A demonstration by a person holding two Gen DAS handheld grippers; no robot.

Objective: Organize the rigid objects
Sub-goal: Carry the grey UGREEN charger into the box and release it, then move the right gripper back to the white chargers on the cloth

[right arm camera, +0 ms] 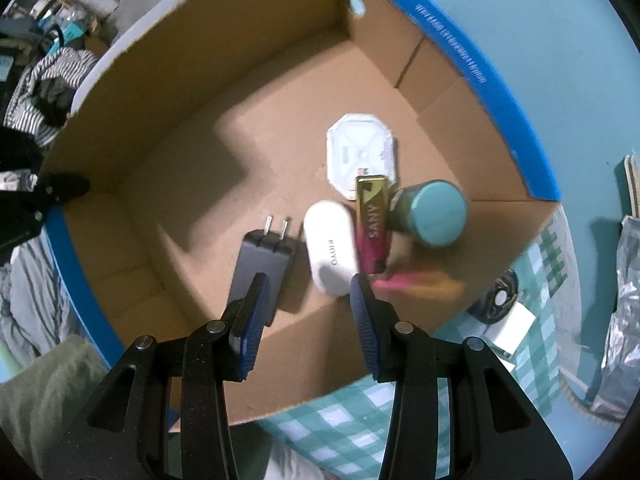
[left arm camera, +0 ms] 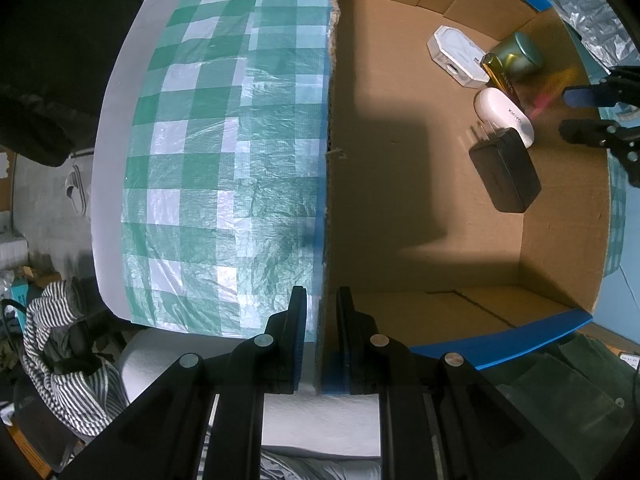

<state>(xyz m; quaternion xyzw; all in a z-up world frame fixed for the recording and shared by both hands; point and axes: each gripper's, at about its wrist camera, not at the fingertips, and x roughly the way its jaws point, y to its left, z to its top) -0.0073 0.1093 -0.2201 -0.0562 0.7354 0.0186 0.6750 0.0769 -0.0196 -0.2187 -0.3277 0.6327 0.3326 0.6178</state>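
A cardboard box point(right arm camera: 160, 184) with blue outer sides holds a black plug adapter point(right arm camera: 260, 264), a white oval case point(right arm camera: 330, 248), a gold and pink lighter point(right arm camera: 372, 220), a teal tin point(right arm camera: 434, 212) and a white octagonal box point(right arm camera: 360, 156). A blurred pink and yellow streak point(right arm camera: 420, 282) lies beside the lighter. My right gripper point(right arm camera: 310, 292) is open and empty above the adapter and the case. My left gripper point(left arm camera: 322, 300) is shut on the box's near wall point(left arm camera: 330, 184). The right gripper point(left arm camera: 584, 114) shows at the right edge of the left wrist view, beside the adapter point(left arm camera: 505, 174).
The box stands on a green and white checked cloth point(left arm camera: 208, 160). A black round object and a white block point(right arm camera: 504, 308) lie on the cloth outside the box. A silver bag point(right arm camera: 624, 320) is at the far right. Striped clothing point(left arm camera: 68, 360) lies off the table's left.
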